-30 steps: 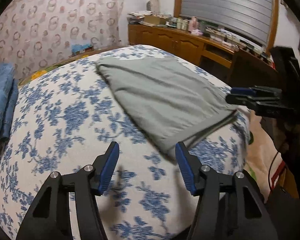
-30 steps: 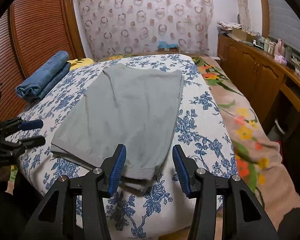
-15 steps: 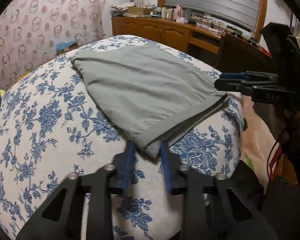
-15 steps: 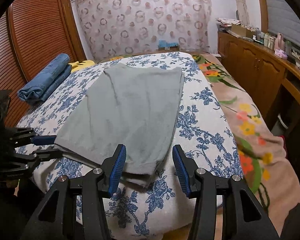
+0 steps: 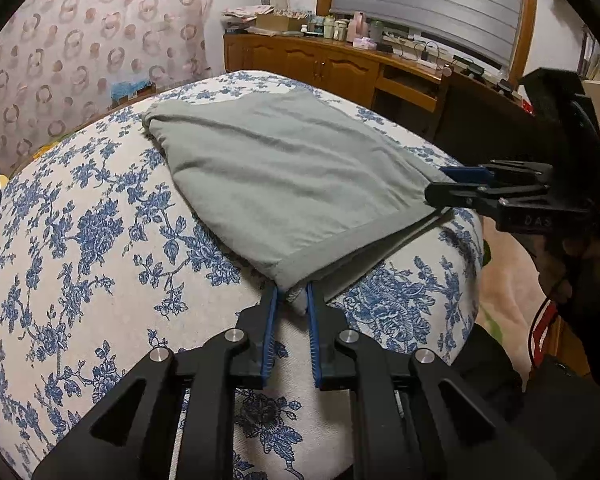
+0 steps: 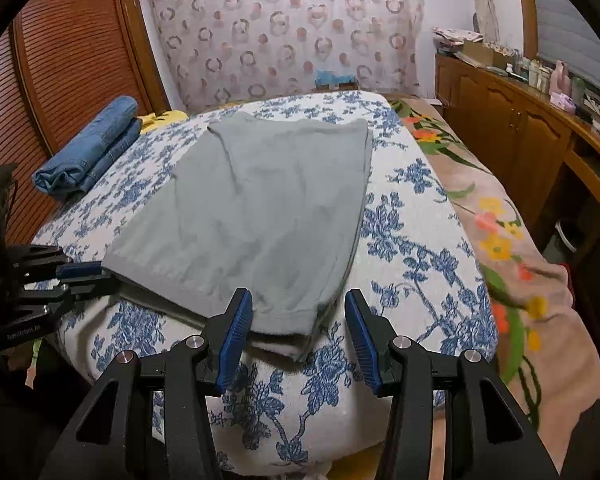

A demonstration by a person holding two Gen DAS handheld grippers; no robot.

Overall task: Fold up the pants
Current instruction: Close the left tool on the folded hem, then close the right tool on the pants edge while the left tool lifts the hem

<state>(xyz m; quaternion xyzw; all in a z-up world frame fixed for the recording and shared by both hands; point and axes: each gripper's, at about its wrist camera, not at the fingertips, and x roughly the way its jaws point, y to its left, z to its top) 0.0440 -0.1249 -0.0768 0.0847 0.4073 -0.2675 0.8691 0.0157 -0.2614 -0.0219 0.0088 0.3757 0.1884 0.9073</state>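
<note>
Grey pants (image 5: 284, 176) lie folded lengthwise on the blue-flowered bed cover (image 5: 80, 240), hems toward me. My left gripper (image 5: 292, 300) has its jaws closing, and the blue pads pinch the near left hem corner between them. It shows from the side in the right wrist view as the left gripper (image 6: 96, 276) at the pants' edge. My right gripper (image 6: 298, 316) is open. The right hem corner of the pants (image 6: 260, 208) lies between its fingers, and the pads stand clear of the cloth. In the left wrist view the right gripper (image 5: 444, 186) sits at that far corner.
Folded blue jeans (image 6: 88, 152) rest at the bed's back left, by a slatted wooden wardrobe (image 6: 60, 60). A pink flowered blanket (image 6: 520, 260) covers the bed's right side. Along the right wall runs a wooden dresser (image 6: 520, 128) with many small items on top.
My left gripper moved forward onto the hem corner and its jaws narrowed from wide apart to pinching the cloth. The right gripper stayed open in much the same place.
</note>
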